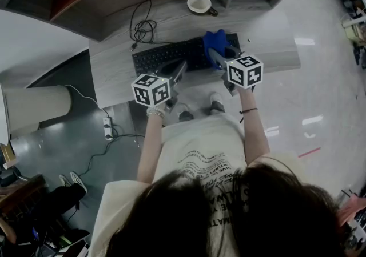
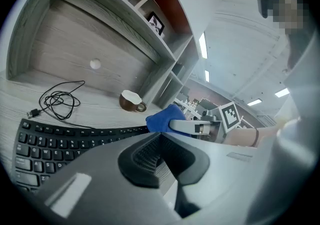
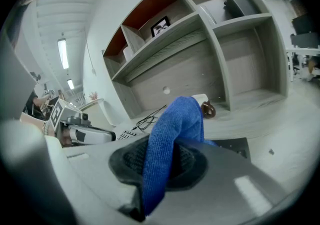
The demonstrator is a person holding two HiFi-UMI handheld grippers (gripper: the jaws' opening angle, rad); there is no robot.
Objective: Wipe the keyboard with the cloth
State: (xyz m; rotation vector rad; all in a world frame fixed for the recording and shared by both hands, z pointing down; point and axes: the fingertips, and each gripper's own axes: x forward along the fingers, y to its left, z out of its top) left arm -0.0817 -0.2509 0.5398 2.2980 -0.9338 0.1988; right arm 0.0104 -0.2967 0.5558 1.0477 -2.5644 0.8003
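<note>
Clamped between the jaws of the right claw (image 3: 162, 169) is a fold of the blue cloth (image 3: 175, 114). The jaws are drawn in narrow on the fabric, and the rest of it is bunched up ahead of the tips. In the head view the cloth is seen laid over the right end of the black keyboard (image 1: 166, 56). Whether it is pressed onto the keys or held just above them cannot be told.

The left claw (image 1: 173, 72) is held over the keyboard's front edge, near its middle. Its pads are brought together and nothing is held between them.

The keyboard is set along the front edge of the desk (image 1: 269, 39), about midway. A loose black cable (image 1: 143, 27) is coiled behind the keyboard's left half, and a cup (image 1: 199, 3) is stood near the desk's back edge, under the shelving.

As for the task, the cloth is gripped and brought to the keys, so wiping is judged to be begun at most. No cleaned area can be made out. The whole run of keys leftward from the cloth is taken as left to be wiped
</note>
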